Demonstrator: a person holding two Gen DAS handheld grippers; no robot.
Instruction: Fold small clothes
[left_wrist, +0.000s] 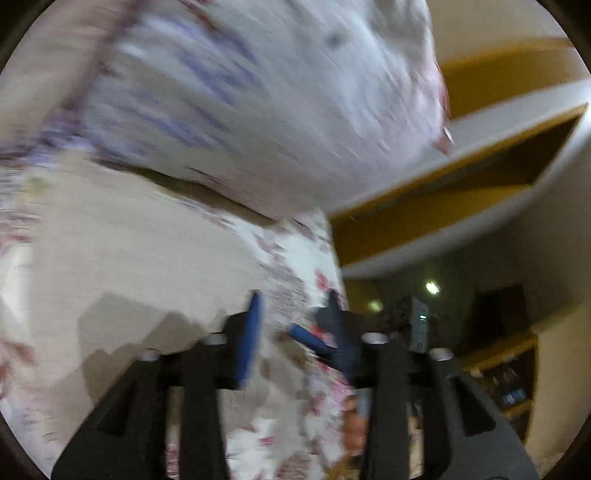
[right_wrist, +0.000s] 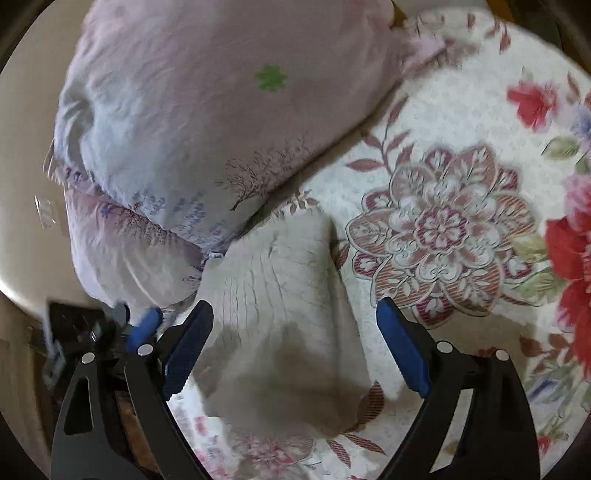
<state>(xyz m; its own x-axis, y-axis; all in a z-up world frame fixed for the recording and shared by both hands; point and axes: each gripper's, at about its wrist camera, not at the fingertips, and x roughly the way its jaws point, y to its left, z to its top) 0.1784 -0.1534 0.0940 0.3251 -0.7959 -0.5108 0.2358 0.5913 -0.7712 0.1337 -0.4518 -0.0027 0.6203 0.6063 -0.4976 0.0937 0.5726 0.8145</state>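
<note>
A small beige garment (right_wrist: 280, 317) lies folded into a narrow strip on the floral bedspread (right_wrist: 443, 229). My right gripper (right_wrist: 295, 325) is open above it, one blue-padded finger on each side of the cloth, touching nothing. In the blurred left wrist view the same beige cloth (left_wrist: 140, 254) lies to the left. My left gripper (left_wrist: 293, 306) is open at the bedspread's edge (left_wrist: 295, 266) with nothing between its fingers. It also shows in the right wrist view (right_wrist: 142, 326) at the lower left.
Two stacked pale pink pillows (right_wrist: 207, 122) lie just beyond the garment; they fill the top of the left wrist view (left_wrist: 258, 103). A yellow and white shelf unit (left_wrist: 461, 192) and a dim room lie beyond the bed's edge.
</note>
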